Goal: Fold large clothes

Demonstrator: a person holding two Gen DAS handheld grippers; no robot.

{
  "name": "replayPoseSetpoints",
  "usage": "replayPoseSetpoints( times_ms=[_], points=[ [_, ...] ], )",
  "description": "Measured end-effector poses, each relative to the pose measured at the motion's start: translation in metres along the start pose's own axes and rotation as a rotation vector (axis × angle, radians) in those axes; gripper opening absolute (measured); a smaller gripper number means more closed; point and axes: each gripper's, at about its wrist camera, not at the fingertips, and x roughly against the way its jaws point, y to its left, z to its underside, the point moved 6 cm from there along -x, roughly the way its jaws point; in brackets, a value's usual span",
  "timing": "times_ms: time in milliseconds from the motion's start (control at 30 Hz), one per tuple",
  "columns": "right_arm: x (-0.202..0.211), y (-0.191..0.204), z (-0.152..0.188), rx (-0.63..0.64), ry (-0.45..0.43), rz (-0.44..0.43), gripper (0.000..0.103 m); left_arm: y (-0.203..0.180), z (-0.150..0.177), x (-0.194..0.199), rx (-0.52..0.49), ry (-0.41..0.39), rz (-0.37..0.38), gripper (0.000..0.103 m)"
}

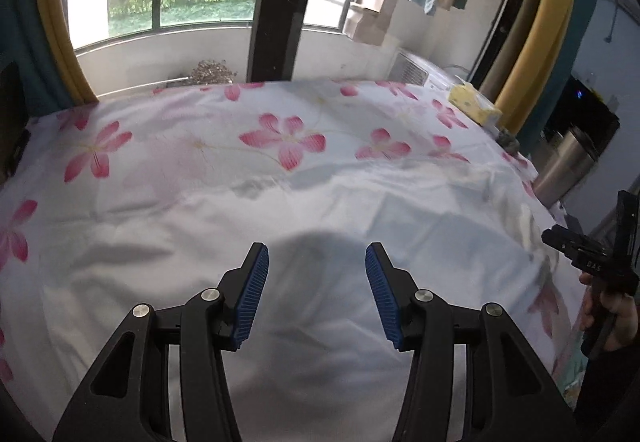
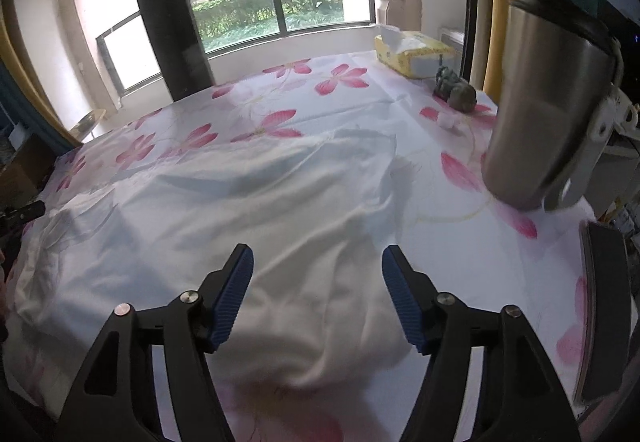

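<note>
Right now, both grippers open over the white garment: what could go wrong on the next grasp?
1. The tall stainless steel flask stands on the flowered sheet beside the white garment; dragging cloth may topple it.
2. White on white: the right gripper or left gripper may pinch the sheet too.
3. The yellow tissue pack could get swept.

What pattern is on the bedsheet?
White bedsheet with pink flowers, clearest in the left wrist view.
</note>
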Motion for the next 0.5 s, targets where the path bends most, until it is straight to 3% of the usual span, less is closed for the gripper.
replayPoseSetpoints(
  times_ms=[233, 500],
  points=[
    [0.016, 0.012, 0.028, 0.01, 0.013, -0.017, 0.072, -0.009, 0.037, 0.007, 0.023, 0.033, 0.056, 0.053],
    [0.025, 0.02, 0.061, -0.003, 0.046, -0.014, 0.074, -0.01, 0.056, 0.005, 0.025, 0.058, 0.059, 0.053]
  ],
)
